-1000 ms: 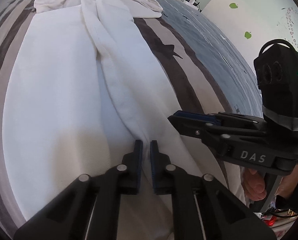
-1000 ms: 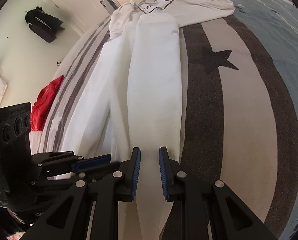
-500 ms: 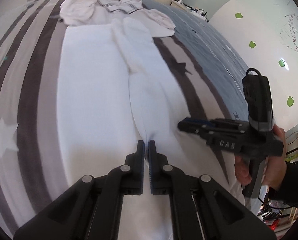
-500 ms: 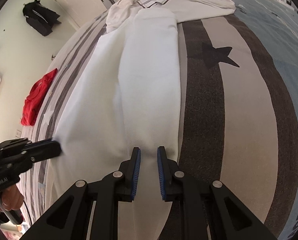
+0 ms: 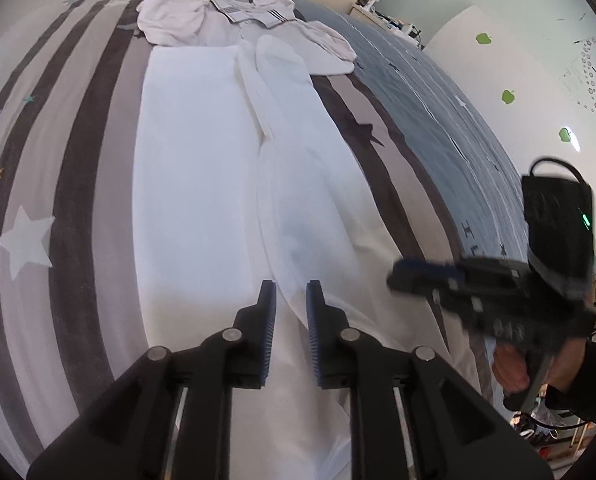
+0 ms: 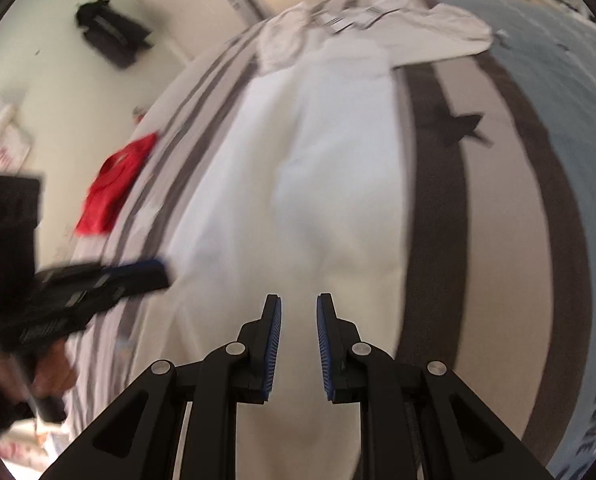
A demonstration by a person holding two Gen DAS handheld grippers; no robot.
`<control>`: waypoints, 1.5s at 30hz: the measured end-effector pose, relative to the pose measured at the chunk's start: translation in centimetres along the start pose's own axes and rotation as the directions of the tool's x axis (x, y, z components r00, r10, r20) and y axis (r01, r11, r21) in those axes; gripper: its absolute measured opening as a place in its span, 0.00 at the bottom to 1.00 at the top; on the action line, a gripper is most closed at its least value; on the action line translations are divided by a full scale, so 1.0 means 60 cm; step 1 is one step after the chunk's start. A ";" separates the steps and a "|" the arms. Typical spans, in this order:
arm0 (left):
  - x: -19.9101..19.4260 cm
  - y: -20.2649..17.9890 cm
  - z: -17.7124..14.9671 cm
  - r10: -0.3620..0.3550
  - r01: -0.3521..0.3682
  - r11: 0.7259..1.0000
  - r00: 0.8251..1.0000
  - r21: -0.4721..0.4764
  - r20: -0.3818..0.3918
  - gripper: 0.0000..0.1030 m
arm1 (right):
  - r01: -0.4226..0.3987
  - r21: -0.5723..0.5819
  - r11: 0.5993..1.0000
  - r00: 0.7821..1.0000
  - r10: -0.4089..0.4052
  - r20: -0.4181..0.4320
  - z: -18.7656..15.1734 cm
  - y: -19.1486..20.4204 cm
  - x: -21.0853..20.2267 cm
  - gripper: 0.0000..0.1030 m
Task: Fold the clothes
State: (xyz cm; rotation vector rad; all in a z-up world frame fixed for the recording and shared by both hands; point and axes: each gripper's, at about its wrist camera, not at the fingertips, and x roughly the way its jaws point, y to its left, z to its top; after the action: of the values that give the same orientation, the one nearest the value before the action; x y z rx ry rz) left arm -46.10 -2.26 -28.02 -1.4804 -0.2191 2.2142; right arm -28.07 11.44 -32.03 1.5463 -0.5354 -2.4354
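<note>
Lying lengthwise down a striped bedspread [image 5: 78,184] w/ star prints, white trousers [image 5: 202,184] stretch away from both cameras, legs flat & side by side, the right leg partly lapping the left along the centre line. At the far end sits a crumpled white top [image 5: 178,16] w/ dark stripe trim, touching the trousers' far edge. The left gripper [image 5: 291,300] hovers over the near end of the trousers, fingers parted by a narrow gap, nothing between them; a fabric fold runs just under the gap. The right gripper [image 6: 299,316] is likewise over the near end, fingers a little apart, holding nothing. Each gripper shows in the other's view (blurred by motion): the right one at the left-wrist view's right edge, a hand [image 5: 514,368] on its handle; the left one at the right-wrist view's left edge. A red garment [image 6: 114,184] lies at the bed's left side. A dark bag [image 6: 110,36] hangs on the wall nr a door.
</note>
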 end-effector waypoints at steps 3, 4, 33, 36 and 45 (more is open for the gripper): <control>0.001 -0.014 -0.015 -0.027 0.027 0.999 0.999 0.030 -0.026 0.12 | -0.041 -0.014 0.999 0.999 0.041 -0.018 -0.018 0.022 -0.011 0.16; 0.003 -0.020 -0.022 -0.030 0.032 0.999 0.999 0.042 -0.042 0.12 | -0.064 -0.008 0.998 0.998 0.064 -0.028 -0.025 0.029 -0.011 0.16; -0.066 0.066 -0.127 0.102 -0.109 0.992 0.990 -0.071 -0.100 0.12 | -0.190 0.025 0.982 0.977 0.191 -0.097 -0.071 0.113 0.063 0.19; -0.069 0.087 -0.098 0.129 -0.133 0.989 0.990 -0.063 -0.065 0.12 | -0.184 0.023 0.983 0.978 0.186 -0.096 -0.072 0.116 0.068 0.19; -0.006 0.106 0.074 0.110 -0.105 0.993 0.986 -0.046 0.126 0.12 | -0.151 -0.015 0.988 0.988 0.151 0.040 -0.013 0.090 -0.048 0.19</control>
State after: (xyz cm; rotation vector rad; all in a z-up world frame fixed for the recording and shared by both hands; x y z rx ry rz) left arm -51.87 -7.48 -28.33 -1.4017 -0.2310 2.4072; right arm -26.23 7.40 -27.77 1.3997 -0.6206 -2.3559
